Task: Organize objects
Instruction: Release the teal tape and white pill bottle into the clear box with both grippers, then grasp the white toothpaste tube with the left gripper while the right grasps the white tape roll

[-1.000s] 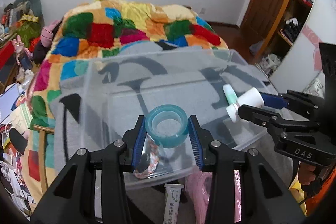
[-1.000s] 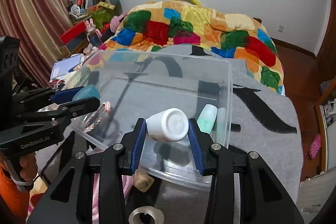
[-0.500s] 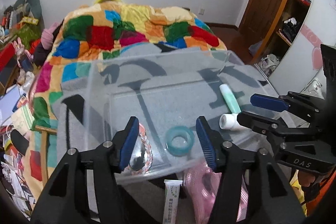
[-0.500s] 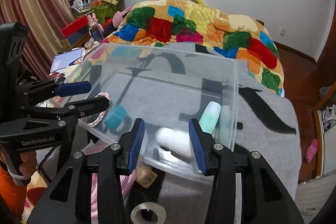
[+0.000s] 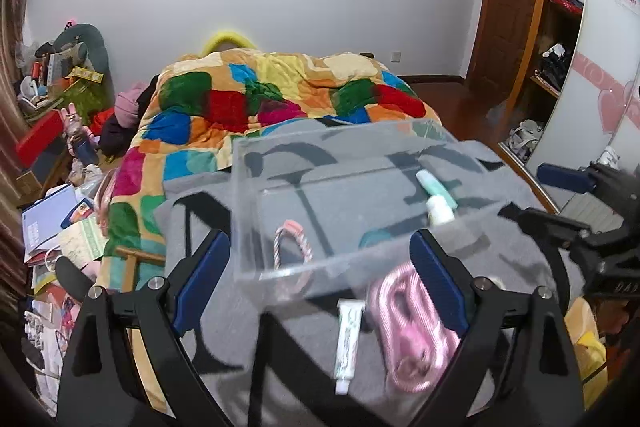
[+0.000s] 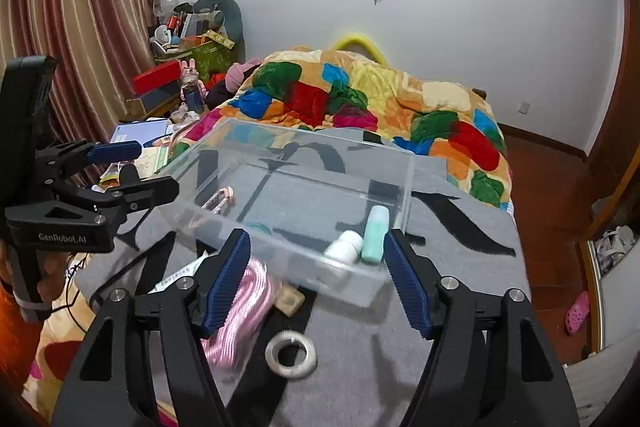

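Hovering wide open and empty, left gripper (image 5: 320,275), right gripper (image 6: 316,275), clear bin (image 6: 408,187) just ahead

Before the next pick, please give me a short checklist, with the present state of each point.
1. Left gripper open and holding nothing: ok.
2. Right gripper open and holding nothing: ok.
3. White bottle and green tube lie inside the clear bin: ok.
4. Teal tape roll in the bin: ok, though blurred.
5. Pink rope, white tube and white tape roll put away: not ok, all outside the bin.
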A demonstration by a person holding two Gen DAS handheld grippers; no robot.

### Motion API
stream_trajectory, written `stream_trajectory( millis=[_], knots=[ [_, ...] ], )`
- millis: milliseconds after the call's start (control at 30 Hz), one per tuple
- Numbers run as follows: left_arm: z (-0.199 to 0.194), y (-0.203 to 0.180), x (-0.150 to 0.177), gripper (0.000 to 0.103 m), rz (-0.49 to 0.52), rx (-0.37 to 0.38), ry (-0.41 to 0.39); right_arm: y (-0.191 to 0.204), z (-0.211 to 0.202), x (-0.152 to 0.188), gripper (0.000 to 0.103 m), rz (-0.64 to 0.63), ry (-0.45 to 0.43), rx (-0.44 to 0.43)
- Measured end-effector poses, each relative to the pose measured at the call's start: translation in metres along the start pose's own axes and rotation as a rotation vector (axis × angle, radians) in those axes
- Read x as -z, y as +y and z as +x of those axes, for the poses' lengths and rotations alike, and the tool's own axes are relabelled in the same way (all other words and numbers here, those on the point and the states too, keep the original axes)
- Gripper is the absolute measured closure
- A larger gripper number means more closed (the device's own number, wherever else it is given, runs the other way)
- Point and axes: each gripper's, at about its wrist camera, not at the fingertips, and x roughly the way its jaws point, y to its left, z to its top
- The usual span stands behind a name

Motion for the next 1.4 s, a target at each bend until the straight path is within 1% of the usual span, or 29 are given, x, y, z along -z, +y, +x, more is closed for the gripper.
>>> stream_trajectory(
  millis=[133,333,400,467,600,633,667,700,733,767,800,833,867,900,933,1033,1200,1400],
  knots=[
    [0.002,0.006,0.021,0.011,-0.011,-0.006,0.030,0.001,-0.004,0.017,0.033,-0.004,0.007,0.019],
    [0.023,0.014,0.056,0.012,-0.043,-0.013,0.123,0.000,0.008,0.048,0.033,0.007,0.078,0.026],
    [0.031,0.015,0.067,0.017,-0.053,-0.011,0.153,-0.002,0.015,0.059,0.033,0.024,0.107,0.014],
    [0.038,0.014,0.076,0.026,-0.055,0.000,0.186,-0.003,0.022,0.070,0.033,0.042,0.135,0.001],
    [0.045,0.007,0.085,0.030,-0.046,0.014,0.198,-0.004,0.034,0.082,0.034,0.077,0.174,-0.021],
    [0.047,0.004,0.087,0.034,-0.038,0.014,0.198,-0.004,0.036,0.085,0.034,0.085,0.176,-0.029],
    [0.048,0.002,0.086,0.037,-0.032,0.013,0.198,-0.005,0.037,0.086,0.037,0.094,0.177,-0.037],
    [0.049,-0.001,0.087,0.038,-0.025,0.008,0.195,-0.005,0.038,0.087,0.042,0.099,0.178,-0.045],
    [0.050,-0.003,0.086,0.040,-0.017,0.000,0.189,-0.005,0.040,0.088,0.044,0.103,0.180,-0.050],
    [0.051,-0.006,0.085,0.046,-0.008,-0.003,0.179,-0.004,0.040,0.088,0.047,0.105,0.180,-0.059],
    [0.051,-0.008,0.085,0.051,-0.005,-0.003,0.174,-0.004,0.041,0.087,0.053,0.107,0.178,-0.066],
    [0.052,-0.010,0.085,0.058,-0.004,-0.002,0.170,-0.003,0.041,0.087,0.055,0.107,0.173,-0.075],
    [0.052,-0.011,0.084,0.070,-0.004,-0.001,0.164,-0.001,0.041,0.085,0.060,0.104,0.171,-0.080],
    [0.051,-0.012,0.083,0.077,-0.003,0.008,0.162,0.001,0.041,0.085,0.065,0.099,0.168,-0.085],
    [0.051,-0.013,0.083,0.087,-0.002,0.014,0.160,0.004,0.042,0.083,0.067,0.091,0.167,-0.090],
    [0.047,-0.014,0.084,0.088,-0.003,0.021,0.150,0.009,0.040,0.082,0.068,0.072,0.156,-0.084],
    [0.031,-0.011,0.084,0.088,-0.013,0.020,0.122,0.005,0.028,0.081,0.069,0.087,0.119,-0.068],
    [0.001,-0.006,0.069,0.088,-0.028,0.020,0.045,0.004,0.002,0.063,0.069,0.093,0.034,-0.056]
  ],
)
